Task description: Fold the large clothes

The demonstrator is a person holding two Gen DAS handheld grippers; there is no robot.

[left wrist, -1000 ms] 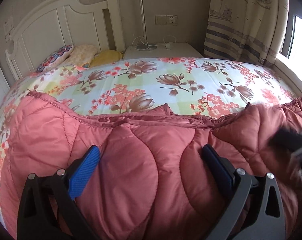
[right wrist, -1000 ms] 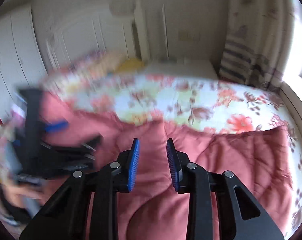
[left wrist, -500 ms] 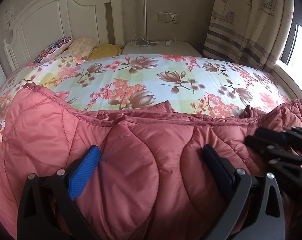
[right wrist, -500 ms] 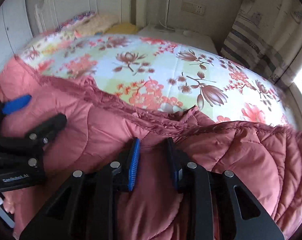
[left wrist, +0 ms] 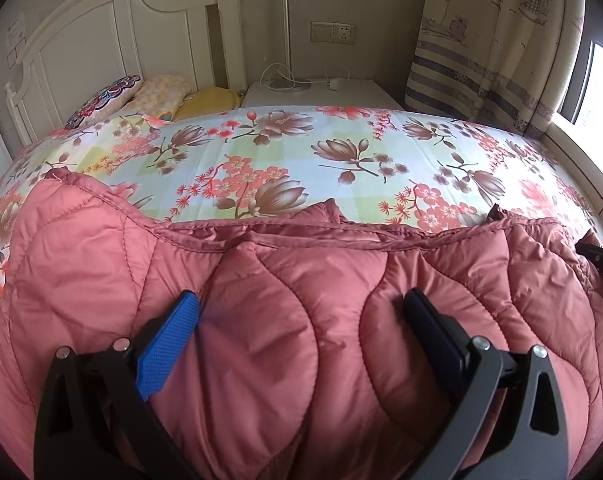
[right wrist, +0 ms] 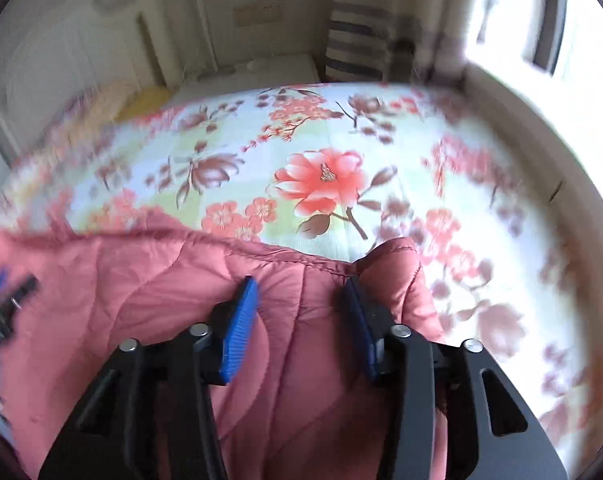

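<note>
The right gripper (right wrist: 299,316) has slid sideways along the pink quilted coat (left wrist: 301,320) since a moment ago, from near the middle of the garment out toward its right end, and its jaws have just been opening: they now stand moderately apart with a band of the coat's hem lying between the blue pads (right wrist: 239,332) but not pinched. That reads as a release after drawing the fabric out, or a reach for a fresh hold nearer the corner. The left gripper (left wrist: 301,344) has stayed where it was, jaws wide, straddling a puffy mound of coat without clamping it. The coat lies spread across the near side of the bed (left wrist: 301,152), its stitched hem running left to right as a fairly straight line, with a small bump of fabric rising just past the right gripper's far pad. Beyond that hem the flowered sheet is bare almost to the pillows (left wrist: 141,96) and the nightstand (left wrist: 321,92), so there is ample room to carry the edge forward for a fold. The right view is blurred, so the fine lie of the corner is hard to judge.
</note>
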